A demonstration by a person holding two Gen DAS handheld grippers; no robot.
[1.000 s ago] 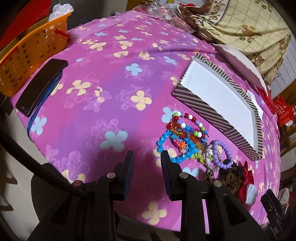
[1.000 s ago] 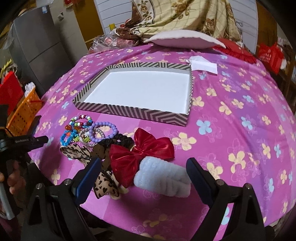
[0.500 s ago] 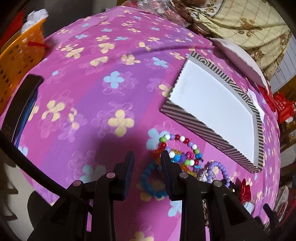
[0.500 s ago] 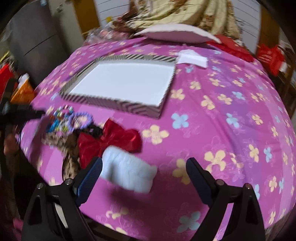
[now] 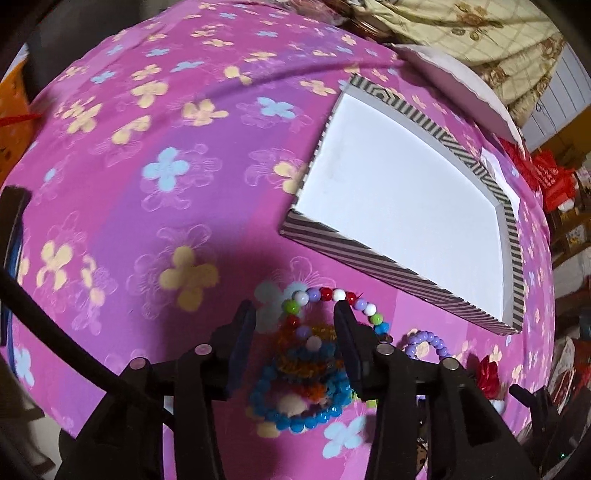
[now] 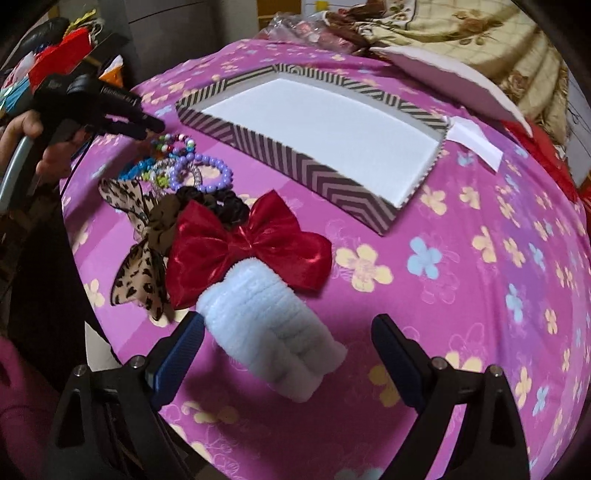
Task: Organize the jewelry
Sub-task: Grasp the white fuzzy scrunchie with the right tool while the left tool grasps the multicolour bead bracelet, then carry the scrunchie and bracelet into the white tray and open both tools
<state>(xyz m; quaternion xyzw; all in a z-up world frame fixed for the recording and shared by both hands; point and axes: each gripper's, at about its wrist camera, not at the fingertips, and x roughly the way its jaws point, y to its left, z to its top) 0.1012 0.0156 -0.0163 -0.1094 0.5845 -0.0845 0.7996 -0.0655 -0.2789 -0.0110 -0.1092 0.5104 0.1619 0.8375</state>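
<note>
A pile of bead bracelets lies on the pink flowered cloth: a blue one (image 5: 306, 417), a multi-coloured one (image 5: 325, 294) and a purple one (image 5: 428, 338). My left gripper (image 5: 293, 321) points steeply down over the pile. Its jaws are opening, the bracelets lie between them, and the pads are not pressing. The right gripper (image 6: 286, 339) stands open astride a fluffy white band (image 6: 269, 325). Beside that band are a red bow (image 6: 255, 243), a leopard-print bow (image 6: 136, 273) and a black scrunchie (image 6: 221, 203). The striped box (image 6: 295, 162) shows only its bare white floor.
A white scalloped lid (image 6: 450, 81) and a white paper slip (image 6: 472, 142) lie beyond the box. A cream patterned cloth (image 5: 461, 29) is heaped at the back. An orange basket (image 5: 11, 122) and a dark flat device (image 5: 11, 221) sit at the left edge.
My left gripper has moved right, over the bracelet pile, and its jaws have widened. The right gripper has rolled and sunk closer to the white band.
</note>
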